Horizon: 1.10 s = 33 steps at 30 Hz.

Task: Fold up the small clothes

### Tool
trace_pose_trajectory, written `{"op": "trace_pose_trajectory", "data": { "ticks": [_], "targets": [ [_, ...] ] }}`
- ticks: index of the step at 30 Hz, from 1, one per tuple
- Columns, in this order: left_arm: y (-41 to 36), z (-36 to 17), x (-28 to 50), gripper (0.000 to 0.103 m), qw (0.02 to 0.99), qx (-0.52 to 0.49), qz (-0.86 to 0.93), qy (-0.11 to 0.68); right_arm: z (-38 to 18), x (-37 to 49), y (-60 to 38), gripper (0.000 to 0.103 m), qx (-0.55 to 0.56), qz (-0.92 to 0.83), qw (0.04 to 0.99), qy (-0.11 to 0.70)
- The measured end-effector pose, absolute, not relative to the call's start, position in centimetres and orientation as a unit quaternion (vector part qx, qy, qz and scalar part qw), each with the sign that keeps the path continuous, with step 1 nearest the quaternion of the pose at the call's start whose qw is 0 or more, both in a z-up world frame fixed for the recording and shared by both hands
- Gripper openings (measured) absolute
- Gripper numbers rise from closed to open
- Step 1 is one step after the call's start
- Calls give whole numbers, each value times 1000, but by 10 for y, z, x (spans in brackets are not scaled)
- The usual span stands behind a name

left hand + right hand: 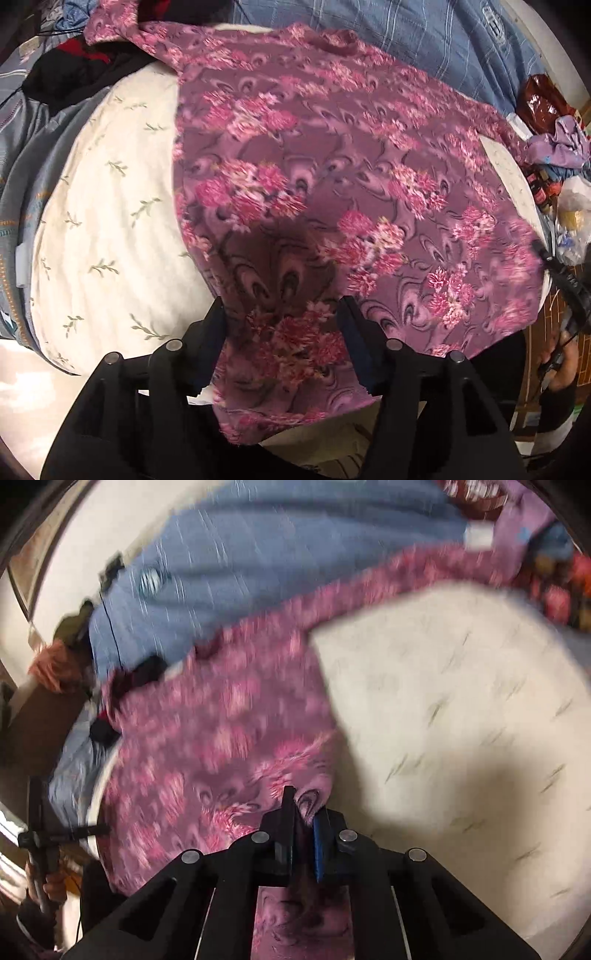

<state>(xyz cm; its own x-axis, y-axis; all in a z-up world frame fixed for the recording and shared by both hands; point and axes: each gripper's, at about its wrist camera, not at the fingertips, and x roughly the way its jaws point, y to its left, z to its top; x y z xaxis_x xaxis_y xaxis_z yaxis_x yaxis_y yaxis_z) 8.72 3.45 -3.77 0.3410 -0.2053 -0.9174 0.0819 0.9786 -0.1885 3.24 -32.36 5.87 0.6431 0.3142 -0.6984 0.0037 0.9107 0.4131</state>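
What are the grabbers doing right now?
Left gripper open around purple floral garment. Right gripper shut on its edge. Nothing blocking on the white cloth.

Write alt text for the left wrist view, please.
A purple floral-print fabric garment lies spread over a cream leaf-patterned sheet, its near edge lying between the open fingers of the black left gripper. A blue checked cloth lies behind it.

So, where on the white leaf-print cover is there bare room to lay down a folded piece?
The white leaf-print cover is bare on one side of the purple floral garment, up to the grey-blue bedding; the right wrist view shows the same patch. It is crowded on the far side near the plastic bags, and at the blue checked fabric.
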Motion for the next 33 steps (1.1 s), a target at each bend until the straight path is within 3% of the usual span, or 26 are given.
{"op": "trace_pose_trajectory", "data": {
  "ticks": [2, 5, 10, 12, 14, 18, 24, 27, 29, 33],
  "targets": [
    [36, -47, 92, 59, 813, -49, -72, 576, 59, 35, -328, 6, 161, 59, 891, 420],
    [31, -54, 96, 61, 811, -32, -61, 581, 23, 44, -339, 5, 124, 15, 862, 491],
    [16, -19, 107, 61, 821, -44, -113, 558, 65, 42, -397, 12, 210, 11, 884, 418],
    [9, -5, 122, 63, 831, -53, -123, 540, 86, 57, -428, 21, 219, -23, 895, 388],
    [0, 4, 144, 65, 842, -65, -124, 520, 102, 79, -460, 36, 239, -54, 900, 360],
    [-21, -2, 196, 65, 846, -87, -125, 511, 108, 135, -515, 50, 288, -89, 895, 329],
    [-46, -38, 233, 67, 835, -107, -118, 526, 59, 224, -568, 54, 378, -137, 850, 339],
    [-53, -38, 233, 78, 843, -87, -128, 515, 27, 255, -585, 55, 429, -152, 823, 339],
    [-57, -40, 233, 84, 846, -76, -134, 510, 12, 274, -590, 60, 445, -155, 812, 344],
    [-70, -44, 236, 89, 852, -38, -131, 505, 3, 296, -591, 62, 435, -166, 819, 336]
  ]
}}
